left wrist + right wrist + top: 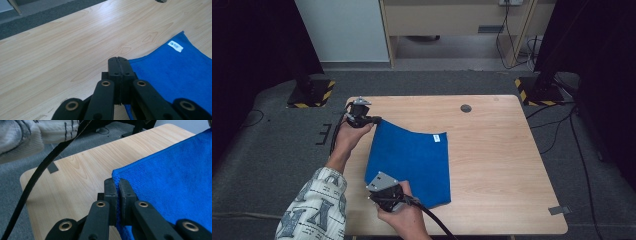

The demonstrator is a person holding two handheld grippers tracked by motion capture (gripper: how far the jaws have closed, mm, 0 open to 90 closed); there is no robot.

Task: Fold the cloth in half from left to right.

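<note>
A blue towel (412, 162) lies on the wooden bench (497, 165), left of the middle, and both of its left-hand corners are pinched. The left hand-held gripper (374, 120) sits at the far left corner of the towel, near the bench's far left edge, with the person's left hand (349, 132) wrapped round its body. In the left gripper view its two black jaws stand pressed flat together, and the blue cloth (175, 72) runs in under them from the right, so the jaws are clamped on that corner. A small white label (175, 46) is sewn near the towel's far edge; in the high view the same label (436, 138) sits close to the far right corner. The right hand-held gripper (371, 184) is at the near left corner of the towel, with a grey three-cornered plate (382, 180) on top and a black cable (432, 217) trailing off toward the bench's near edge. The right hand (404, 215) holds it from below. In the right gripper view its jaws are nearly closed, with a fold of the blue terry cloth (172, 180) caught between them, the corner rising just above the tips. The left edge of the towel is raised off the wood between the two grips, while its right part rests flat. A patterned white sleeve (314, 210) covers the left forearm. A round dark hole (466, 108) marks the bench near its far edge, well apart from the towel.
</note>
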